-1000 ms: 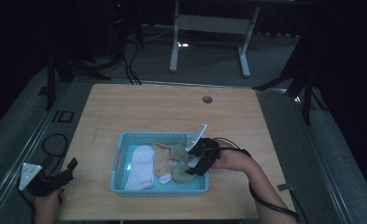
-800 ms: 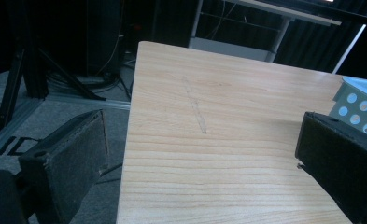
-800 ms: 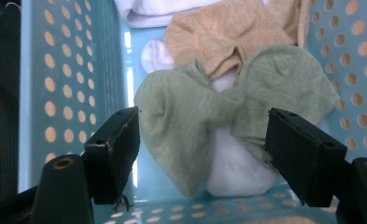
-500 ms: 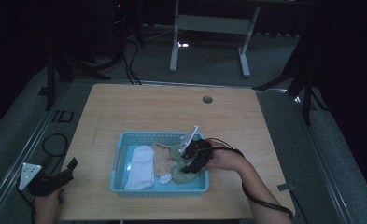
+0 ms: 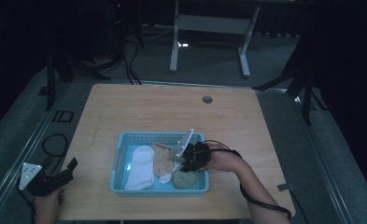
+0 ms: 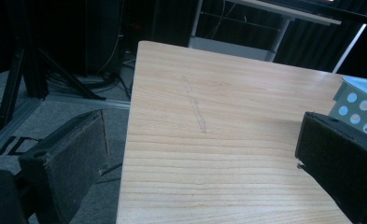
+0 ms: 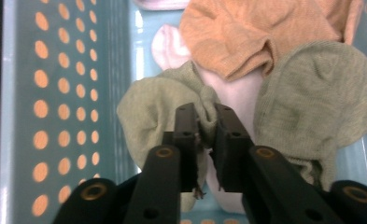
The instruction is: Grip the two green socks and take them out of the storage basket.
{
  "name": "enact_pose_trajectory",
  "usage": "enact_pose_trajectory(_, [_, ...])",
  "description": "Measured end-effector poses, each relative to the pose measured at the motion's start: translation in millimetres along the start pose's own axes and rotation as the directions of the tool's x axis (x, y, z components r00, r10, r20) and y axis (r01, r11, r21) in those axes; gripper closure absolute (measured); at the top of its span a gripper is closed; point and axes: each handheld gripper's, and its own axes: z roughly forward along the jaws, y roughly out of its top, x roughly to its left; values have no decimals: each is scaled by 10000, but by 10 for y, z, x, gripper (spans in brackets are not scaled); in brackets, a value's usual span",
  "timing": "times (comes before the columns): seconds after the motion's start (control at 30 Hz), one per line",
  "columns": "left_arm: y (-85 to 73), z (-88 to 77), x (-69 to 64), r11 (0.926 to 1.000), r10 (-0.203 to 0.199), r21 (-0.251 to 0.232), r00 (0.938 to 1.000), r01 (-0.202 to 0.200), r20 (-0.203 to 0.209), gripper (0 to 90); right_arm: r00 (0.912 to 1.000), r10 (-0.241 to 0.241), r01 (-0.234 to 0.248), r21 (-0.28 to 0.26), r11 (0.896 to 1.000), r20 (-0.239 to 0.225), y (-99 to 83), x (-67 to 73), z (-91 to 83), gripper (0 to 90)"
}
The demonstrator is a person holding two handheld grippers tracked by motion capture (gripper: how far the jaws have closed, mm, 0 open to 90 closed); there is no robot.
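Right gripper [image 7: 204, 123] pinches only a thin fold of green sock [image 7: 158, 119] inside basket [image 5: 125, 144], left gripper [image 6: 204, 158] wide open, empty; risk: fold slips free on lifting.

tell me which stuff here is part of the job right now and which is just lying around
In play, as far as the pictures show:
right gripper, shut on a green sock
blue basket

Just lying about:
left gripper, open, off the table's left edge
white sock
tan sock

Dim overall; dark surroundings, moderately lit counter [image 5: 172, 112]. Soft shadows, no harsh glare. Near jaws slightly blurred in gripper views.
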Motion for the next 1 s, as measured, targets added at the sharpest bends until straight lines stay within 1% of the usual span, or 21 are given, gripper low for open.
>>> enact_pose_trajectory(0.17, [0,1,-1,10000,7,14,10000,-7,-1,24,9995,-193,184,-335,9993,-248,24,55,-79,837])
enact_pose_trajectory(0.2, [0,1,-1,10000,9,15,10000,-9,-6,24,9992,-303,293,-369,9989,-270,37,76,-103,837])
enact_pose_trajectory(0.3, [1,1,-2,10000,17,21,10000,-17,-8,24,9985,-486,472,-527,9975,-261,65,111,-161,839])
enact_pose_trajectory(0.43, [1,1,-1,10000,15,21,10000,-15,-2,24,9982,-548,527,-764,9957,-259,90,138,-271,840])
enact_pose_trajectory(0.53, [1,2,0,10000,-5,17,10000,5,-1,24,9982,-590,574,-892,9944,-145,92,143,-343,839])
enact_pose_trajectory(0.57, [1,2,0,10000,-5,17,10000,5,-1,24,9982,-590,574,-892,9944,-145,92,143,-343,839])
enact_pose_trajectory(0.6, [1,2,0,10000,-12,15,10000,12,4,24,9986,-537,534,-970,9939,-6,87,140,-403,840])
enact_pose_trajectory(0.67, [1,2,0,10000,-8,13,10000,8,3,24,9985,-526,536,-1053,9930,122,80,137,-450,840])
enact_pose_trajectory(0.73, [1,2,0,10000,-9,13,10000,9,-3,25,9988,-460,474,-1199,9917,149,73,130,-503,841])
enact_pose_trajectory(0.77, [1,2,0,10000,-9,13,10000,9,-3,24,9988,-460,474,-1199,9917,149,73,130,-503,841])
enact_pose_trajectory(0.8, [1,3,0,10000,-15,20,10000,15,-6,25,9989,-394,422,-1314,9904,236,68,128,-558,840])
enact_pose_trajectory(1.0, [1,4,-1,10000,-18,18,10000,18,-5,24,9977,-401,481,-1550,9867,548,51,128,-696,841])
